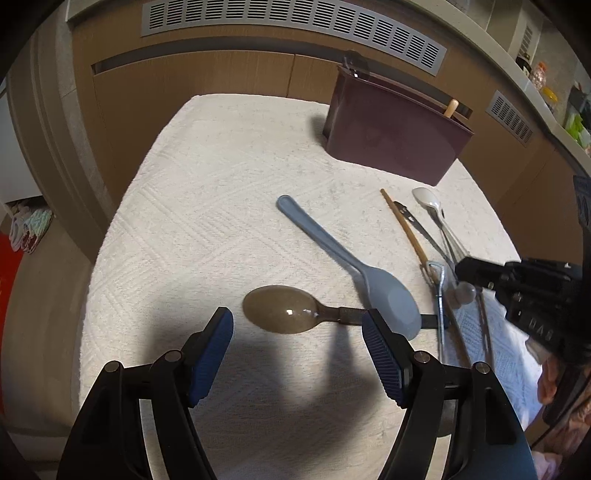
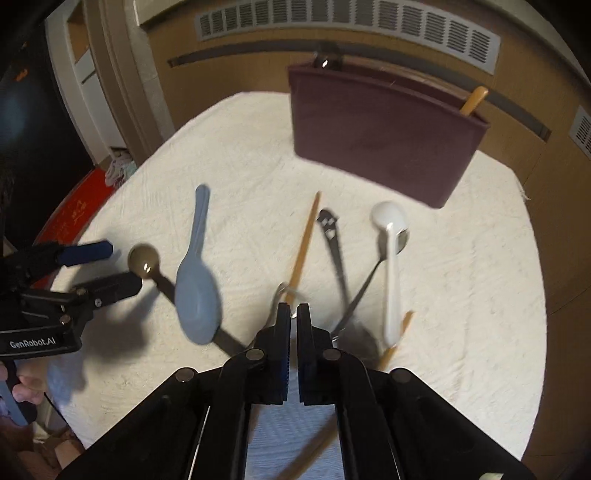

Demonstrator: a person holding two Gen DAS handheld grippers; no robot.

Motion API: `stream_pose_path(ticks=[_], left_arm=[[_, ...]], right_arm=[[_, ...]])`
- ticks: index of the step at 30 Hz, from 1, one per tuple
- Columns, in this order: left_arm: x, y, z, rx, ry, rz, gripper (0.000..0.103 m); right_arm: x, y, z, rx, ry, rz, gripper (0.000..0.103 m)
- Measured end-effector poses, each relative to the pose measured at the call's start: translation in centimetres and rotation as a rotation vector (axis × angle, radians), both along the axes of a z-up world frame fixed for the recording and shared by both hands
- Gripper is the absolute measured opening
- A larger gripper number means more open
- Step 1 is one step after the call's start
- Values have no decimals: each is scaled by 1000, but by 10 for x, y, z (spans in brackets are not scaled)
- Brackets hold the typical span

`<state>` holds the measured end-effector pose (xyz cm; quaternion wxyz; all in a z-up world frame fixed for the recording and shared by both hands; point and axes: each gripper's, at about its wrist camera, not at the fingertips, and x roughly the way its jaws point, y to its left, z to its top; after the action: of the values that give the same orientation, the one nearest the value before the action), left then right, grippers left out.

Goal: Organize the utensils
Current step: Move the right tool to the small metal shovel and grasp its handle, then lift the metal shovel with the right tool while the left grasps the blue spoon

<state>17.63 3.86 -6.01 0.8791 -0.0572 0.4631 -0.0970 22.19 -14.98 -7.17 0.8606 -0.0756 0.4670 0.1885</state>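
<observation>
My left gripper point(image 1: 297, 328) is open just above the white cloth, its jaws either side of a brown translucent spoon point(image 1: 282, 309), not touching it. A blue-grey rice paddle point(image 1: 369, 273) lies across that spoon's handle. My right gripper point(image 2: 293, 314) is shut, hovering over a pile of utensils: a wooden chopstick point(image 2: 303, 247), a metal can opener point(image 2: 332, 236), a white spoon point(image 2: 391, 266) and a metal spoon. Whether it holds anything I cannot tell. A dark maroon utensil holder point(image 2: 380, 140) stands at the back with a wooden handle point(image 2: 474, 99) sticking out.
A white textured cloth point(image 1: 207, 221) covers the table. Wooden cabinet fronts with grey vents point(image 1: 295, 22) run behind it. A red object point(image 2: 77, 210) sits on the floor to the left. The left gripper shows in the right wrist view point(image 2: 99, 269).
</observation>
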Motion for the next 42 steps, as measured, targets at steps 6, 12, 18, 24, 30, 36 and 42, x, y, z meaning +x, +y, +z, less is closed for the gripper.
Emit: stream_pose_path(ticks=[6,12,18,24,30,36,42], left_arm=[[2,-21,1,9,-2,-61,73],[2,-36,-1,29,7,-90,73],[0,-22,4,85,-20,-6,73],[-1,-4,4,71,-19,36,73],[-6,-10,-1,49,-2,-14,73],[4,-13,4,-74,24,-47,73],[42,-25,6,-100,93,-65,56]], right_arm=[[10,-39,12,42,-18,-70,2],[1,-46,8,114,40,-42,8],[-12,-12,-11,169,136,59,9],[-1,15,-20,98,133,22,28],[12,29,-24,25,104,18,20],[20,9,-11,2,40,2,4],[23,-29,2,27,4,-64,4]])
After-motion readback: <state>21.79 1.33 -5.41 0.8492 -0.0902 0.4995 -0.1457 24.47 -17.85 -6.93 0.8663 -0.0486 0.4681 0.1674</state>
